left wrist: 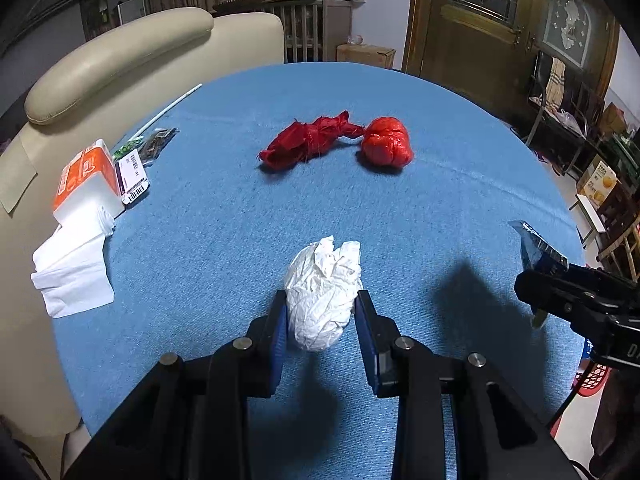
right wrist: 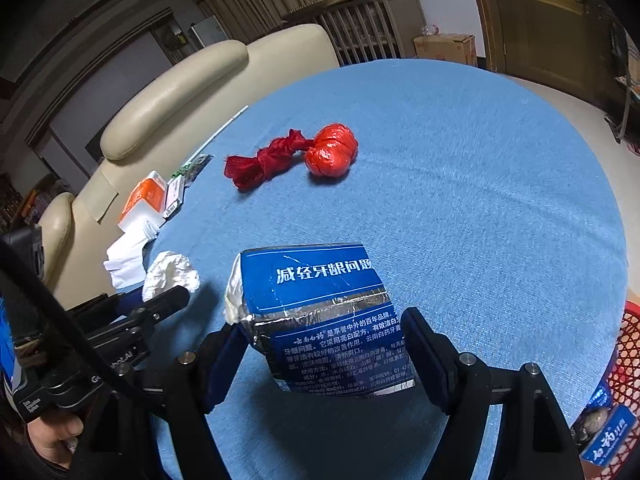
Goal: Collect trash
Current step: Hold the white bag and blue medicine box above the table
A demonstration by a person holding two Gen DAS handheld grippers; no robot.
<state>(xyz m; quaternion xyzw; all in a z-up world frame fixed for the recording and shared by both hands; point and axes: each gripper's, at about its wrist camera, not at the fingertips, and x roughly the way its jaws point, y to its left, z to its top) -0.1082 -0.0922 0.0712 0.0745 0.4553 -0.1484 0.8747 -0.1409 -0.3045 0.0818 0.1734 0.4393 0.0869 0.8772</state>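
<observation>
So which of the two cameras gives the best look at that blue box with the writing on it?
The right wrist view: the blue box fills the middle, gripped between that gripper's jaws, with its printed text readable. The left wrist view catches only a corner of it at the far right edge, sticking out of the right gripper.

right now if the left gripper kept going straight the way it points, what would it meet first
Its jaws already clamp the crumpled white tissue, so the left gripper would likely press that onto the blue tablecloth first. The red plastic bundles lie farther along; depth is uncertain.
</observation>
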